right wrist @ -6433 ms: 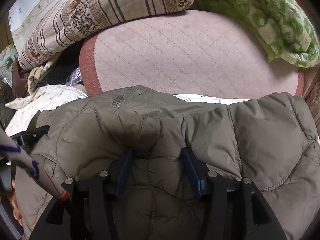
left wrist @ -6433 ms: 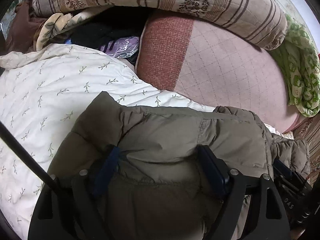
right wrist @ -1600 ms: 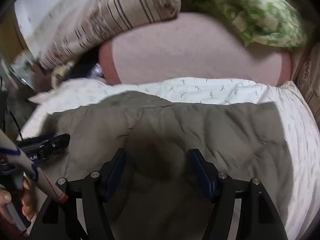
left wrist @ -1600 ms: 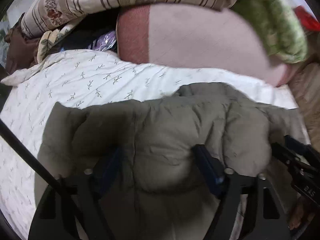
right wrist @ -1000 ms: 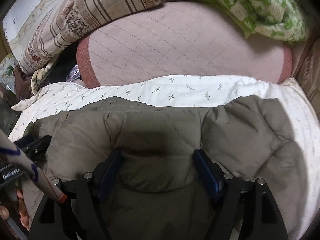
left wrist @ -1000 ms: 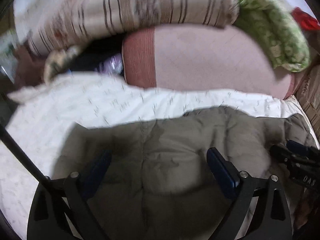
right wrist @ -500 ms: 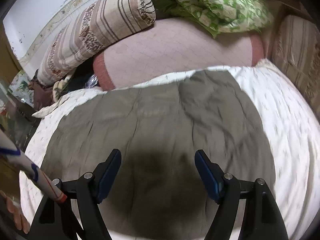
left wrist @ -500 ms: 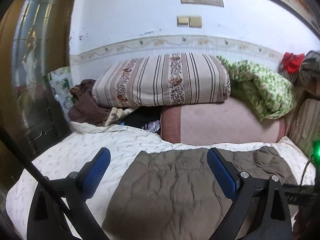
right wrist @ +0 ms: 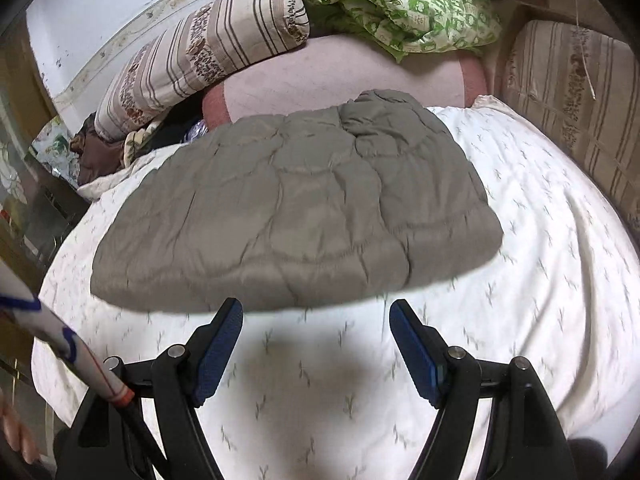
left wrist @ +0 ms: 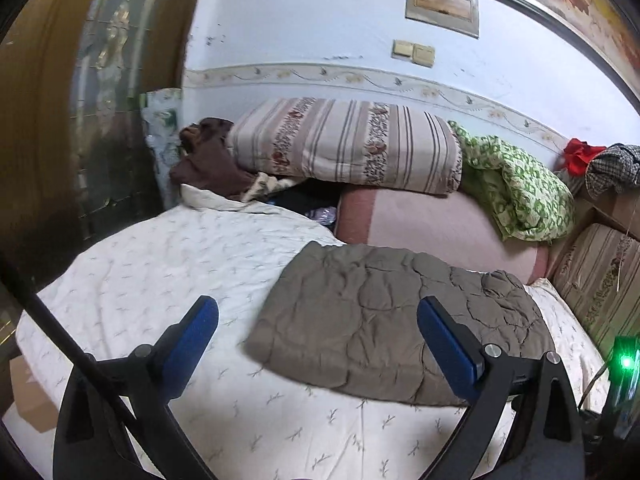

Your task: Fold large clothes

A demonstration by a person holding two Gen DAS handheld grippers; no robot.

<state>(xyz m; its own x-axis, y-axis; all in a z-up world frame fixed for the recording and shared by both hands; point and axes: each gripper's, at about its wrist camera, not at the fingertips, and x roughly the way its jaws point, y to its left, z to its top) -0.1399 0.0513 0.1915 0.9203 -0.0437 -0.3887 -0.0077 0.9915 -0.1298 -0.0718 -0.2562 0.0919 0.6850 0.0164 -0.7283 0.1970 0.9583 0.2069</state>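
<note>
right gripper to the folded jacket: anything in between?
Nothing but bare leaf-print bedsheet lies between the open right gripper and the folded olive jacket, as the right wrist view shows.

The left claw (left wrist: 316, 332) gapes empty above the folded jacket (left wrist: 400, 320) on the bedsheet (left wrist: 160, 264).

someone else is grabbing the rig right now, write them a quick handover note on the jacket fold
Left gripper: open, holding nothing, held above the bed.
Right gripper: open, empty, just short of the jacket's near edge.
Olive quilted jacket: lies folded into a compact block on the white leaf-print bedspread, its far edge up against the pink cushion.
Done: the fold looks finished and both grippers are clear of it.
Left: probably only a check for loose edges; the far right corner looks a bit bunched.
</note>
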